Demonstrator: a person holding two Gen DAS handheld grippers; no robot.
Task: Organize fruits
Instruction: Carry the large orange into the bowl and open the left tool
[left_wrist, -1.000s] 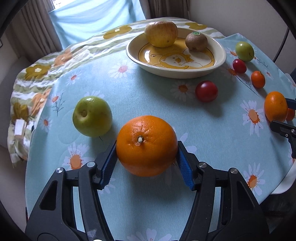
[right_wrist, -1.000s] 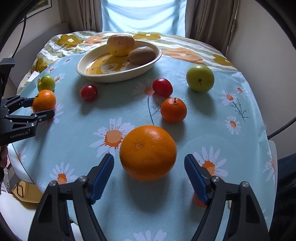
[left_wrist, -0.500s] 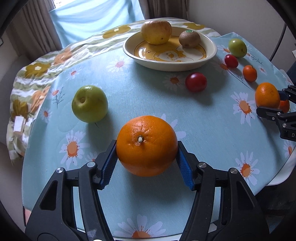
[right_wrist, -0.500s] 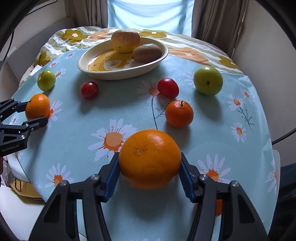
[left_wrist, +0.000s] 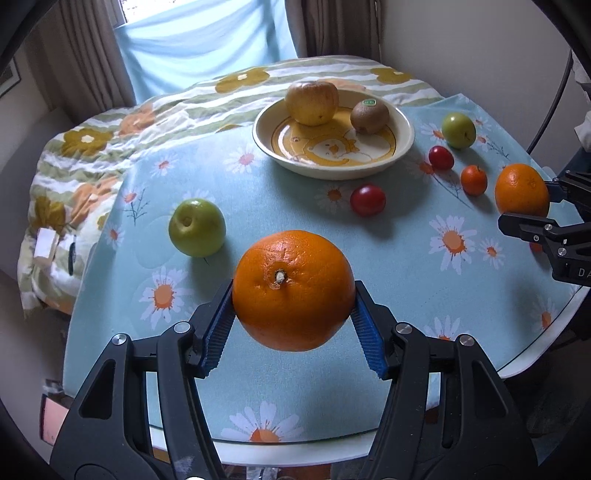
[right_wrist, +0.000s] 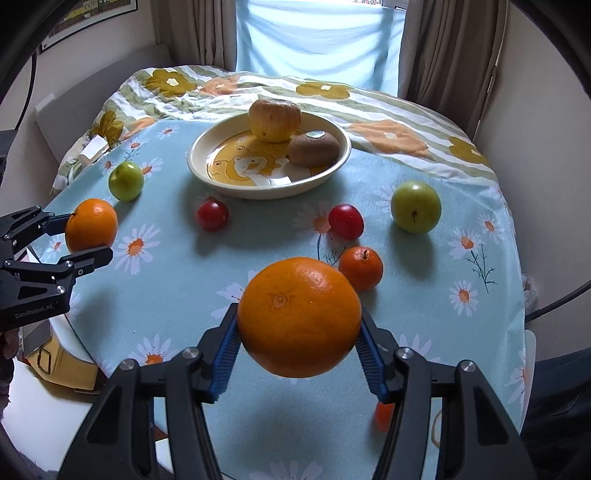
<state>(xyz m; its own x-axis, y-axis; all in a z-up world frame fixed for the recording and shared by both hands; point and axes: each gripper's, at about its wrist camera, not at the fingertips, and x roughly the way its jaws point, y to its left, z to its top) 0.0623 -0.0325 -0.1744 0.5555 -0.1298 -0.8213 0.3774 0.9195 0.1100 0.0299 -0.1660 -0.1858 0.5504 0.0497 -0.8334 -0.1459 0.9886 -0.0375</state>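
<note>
The left gripper (left_wrist: 293, 325) clamped a large, pebble-skinned orange (left_wrist: 293, 290) between its ribbed blue pads (left_wrist: 218, 332), stem scar facing the lens, the fruit raised clear of the cloth. The right gripper (right_wrist: 299, 349) had just been closing and now pinched a second large orange (right_wrist: 299, 317) the same way, its blue pads pressed against both flanks and the fruit held off the table.

In the right wrist view, taking the held orange as the dial's centre, a shallow cream dish (right_wrist: 207, 173) with a yellow bear print sat at about twelve o'clock, glossy and round-rimmed. It carried two things: one dull yellow apple (right_wrist: 274, 120) with brownish blotches and one fuzzy brown kiwi (right_wrist: 313, 148) bearing a small sticker.

Loose on the table lay two smooth green apples, one (right_wrist: 416, 206) at two o'clock and one (right_wrist: 126, 181) at ten. Two shiny red tomatoes, one (right_wrist: 212, 215) at eleven and one (right_wrist: 345, 221) at one, sat between dish and grippers. One small mandarin (right_wrist: 360, 268) with a stub of stem rested just beside the held orange at one o'clock. A scrap of another orange-red fruit (right_wrist: 384, 417) showed at five o'clock, mostly hidden behind the gripper finger.

The round table wore a pale blue woven cloth (right_wrist: 184, 288) printed with daisies; a rumpled quilted cover (right_wrist: 388, 107) in green stripes and large mustard and orange flowers lay across the far edge at twelve o'clock.
</note>
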